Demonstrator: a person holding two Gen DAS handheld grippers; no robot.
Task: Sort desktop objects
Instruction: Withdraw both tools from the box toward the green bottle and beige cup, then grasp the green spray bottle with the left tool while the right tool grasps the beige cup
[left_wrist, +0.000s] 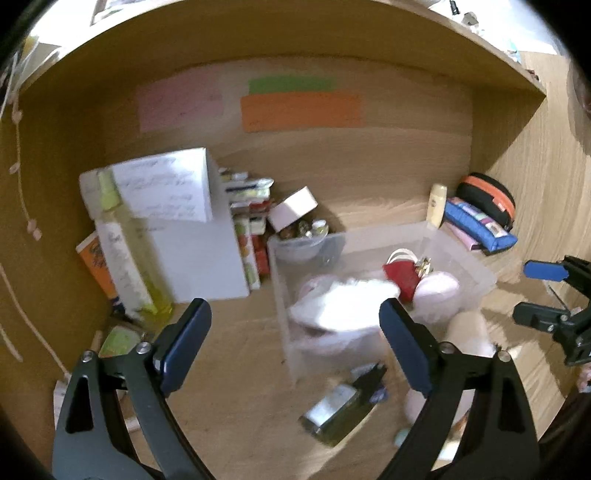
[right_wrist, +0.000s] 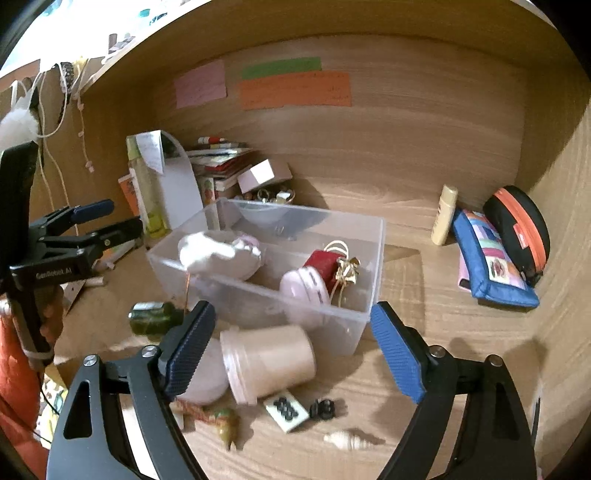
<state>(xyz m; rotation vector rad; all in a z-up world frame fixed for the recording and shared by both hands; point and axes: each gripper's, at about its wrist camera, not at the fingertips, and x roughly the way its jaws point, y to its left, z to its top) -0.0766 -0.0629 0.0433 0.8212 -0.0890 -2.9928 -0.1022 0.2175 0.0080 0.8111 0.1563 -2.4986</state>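
A clear plastic bin stands on the wooden desk and holds a white fluffy thing, a pink round case, a red box and a gold bow. My right gripper is open above a pale pink jar lying on its side in front of the bin. My left gripper is open and empty over the bin's near left corner. A green bottle lies below it. The left gripper also shows in the right wrist view.
White boxes and a tall yellow-green bottle stand at the back left beside stacked packets. A blue pouch, black-orange case and cream tube sit right. Small clips, a shell and trinkets lie in front.
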